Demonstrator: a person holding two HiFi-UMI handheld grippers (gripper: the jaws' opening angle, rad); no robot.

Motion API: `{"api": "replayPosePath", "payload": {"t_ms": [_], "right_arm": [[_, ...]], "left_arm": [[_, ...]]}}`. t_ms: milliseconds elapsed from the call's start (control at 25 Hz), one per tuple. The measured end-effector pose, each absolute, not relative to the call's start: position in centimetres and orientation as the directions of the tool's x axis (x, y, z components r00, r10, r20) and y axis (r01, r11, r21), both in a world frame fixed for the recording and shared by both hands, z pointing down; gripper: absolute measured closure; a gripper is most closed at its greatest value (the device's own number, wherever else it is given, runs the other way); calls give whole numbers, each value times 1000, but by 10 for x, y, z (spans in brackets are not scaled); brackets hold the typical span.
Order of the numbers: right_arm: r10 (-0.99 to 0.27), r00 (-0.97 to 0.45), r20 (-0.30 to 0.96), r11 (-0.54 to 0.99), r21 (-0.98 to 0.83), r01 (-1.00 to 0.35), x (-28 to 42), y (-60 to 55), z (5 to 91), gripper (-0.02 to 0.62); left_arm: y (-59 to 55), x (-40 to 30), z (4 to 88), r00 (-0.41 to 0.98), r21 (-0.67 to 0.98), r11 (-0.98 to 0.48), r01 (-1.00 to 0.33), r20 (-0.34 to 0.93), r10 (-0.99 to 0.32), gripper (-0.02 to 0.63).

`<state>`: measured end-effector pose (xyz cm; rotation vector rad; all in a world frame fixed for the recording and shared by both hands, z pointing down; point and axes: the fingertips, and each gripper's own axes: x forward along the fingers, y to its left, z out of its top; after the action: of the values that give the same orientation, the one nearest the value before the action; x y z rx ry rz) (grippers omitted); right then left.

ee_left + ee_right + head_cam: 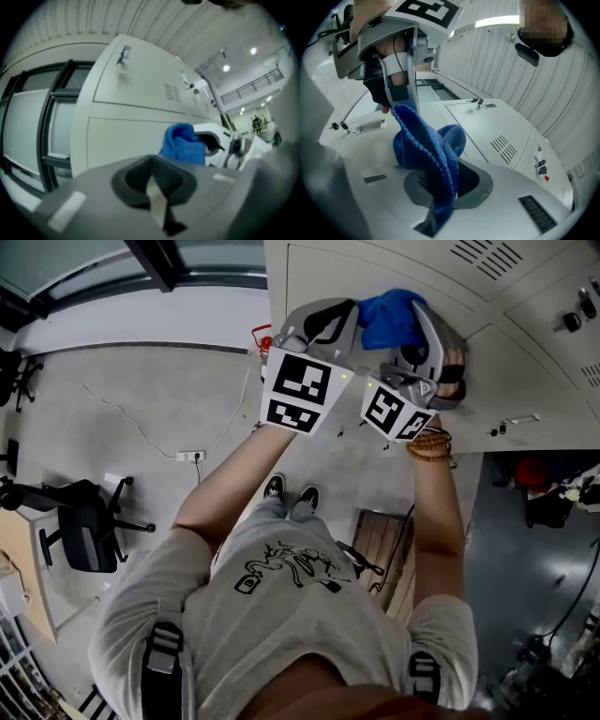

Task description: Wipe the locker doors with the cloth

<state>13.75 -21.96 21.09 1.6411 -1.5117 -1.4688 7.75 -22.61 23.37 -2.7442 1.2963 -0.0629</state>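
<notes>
A blue cloth [389,320] is bunched against the pale locker doors [375,268] high in the head view. My right gripper [419,326] is shut on the cloth [433,154], which folds up out of its jaws. My left gripper [342,320] sits just left of the cloth, close beside the right one. In the left gripper view its own jaws [157,201] are shut with nothing between them, and the cloth [183,143] shows ahead in the right gripper [220,145]. The cloth's upper corner reaches up to the left gripper [393,65].
The locker doors [487,126] carry vent slots, a handle [368,125] and a lock with keys [540,166]. A window [33,122] borders the lockers. On the floor below are an office chair [84,526], a power strip [190,457] and a wooden pallet [380,545].
</notes>
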Motion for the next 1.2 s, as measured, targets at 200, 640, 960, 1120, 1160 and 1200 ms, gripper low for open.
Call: {"api": "replayPosePath", "payload": {"t_ms": [200,640,960,1120,1160,1200], "right_arm": [[-922,-172,-347,-248,871,-425,142,-221,252,566],[-960,-173,-218,-121,887,-445,131,-225,367,566],[-978,-175,-112,-23,895,-445,129,-225,449,566],[-985,-163,-62,15,900,-435,138,-226,485,566],[-986,-157,-53,21,901,-433,141,-225,491,566],[-987,-151,-44,26,902,-431,144,-225,497,566]], "left_arm": [[-228,86,272,637,-102,-639,-762,57,-769,604],[-221,86,370,656,-20,-668,-744,168,-736,604],[-219,89,440,651,23,-668,-744,252,-716,604],[-222,93,470,645,34,-665,-747,280,-711,604],[-223,94,476,646,34,-666,-745,286,-708,604],[-222,96,482,646,35,-667,-744,292,-705,604]]}}
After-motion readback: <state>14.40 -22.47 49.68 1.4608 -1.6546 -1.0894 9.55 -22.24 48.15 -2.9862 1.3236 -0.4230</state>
